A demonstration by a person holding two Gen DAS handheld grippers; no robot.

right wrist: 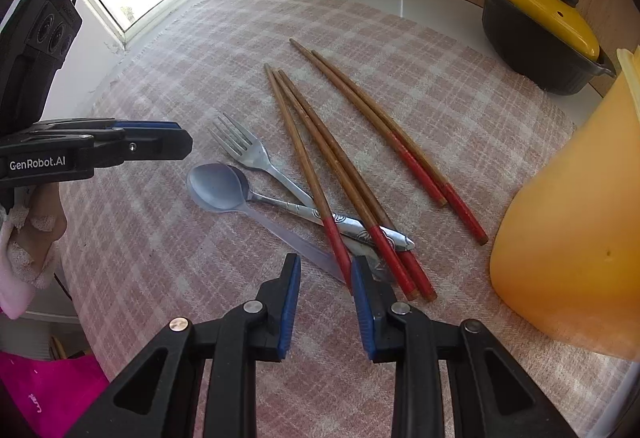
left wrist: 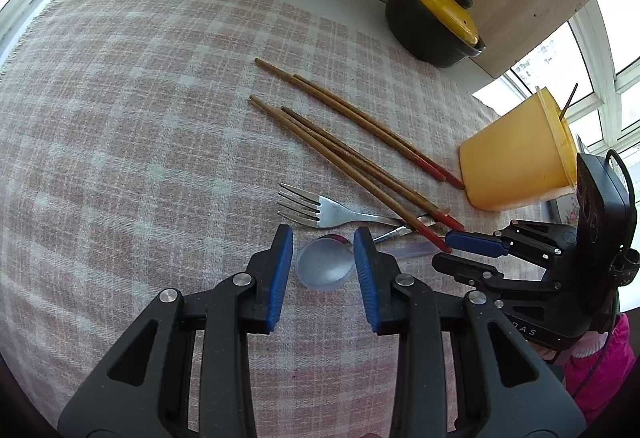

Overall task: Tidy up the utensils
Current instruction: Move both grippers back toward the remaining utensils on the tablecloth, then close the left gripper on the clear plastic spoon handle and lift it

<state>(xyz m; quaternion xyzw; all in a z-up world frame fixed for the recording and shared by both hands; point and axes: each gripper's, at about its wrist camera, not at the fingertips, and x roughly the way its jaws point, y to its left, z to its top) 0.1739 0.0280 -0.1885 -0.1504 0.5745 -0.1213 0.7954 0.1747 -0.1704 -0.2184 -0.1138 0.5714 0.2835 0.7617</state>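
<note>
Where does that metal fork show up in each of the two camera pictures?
Left wrist view: the metal fork lies centre, just beyond the open left gripper, tines pointing left.
Right wrist view: the fork lies left of centre, tines toward the far left, its handle running under the chopsticks.
Shared landmark: the black pot with the yellow lid, at the far right in both.

My right view crops the orange container at the picture's edge. Chopsticks cover the spoon and fork handles. The container's contents stay unclear.
</note>
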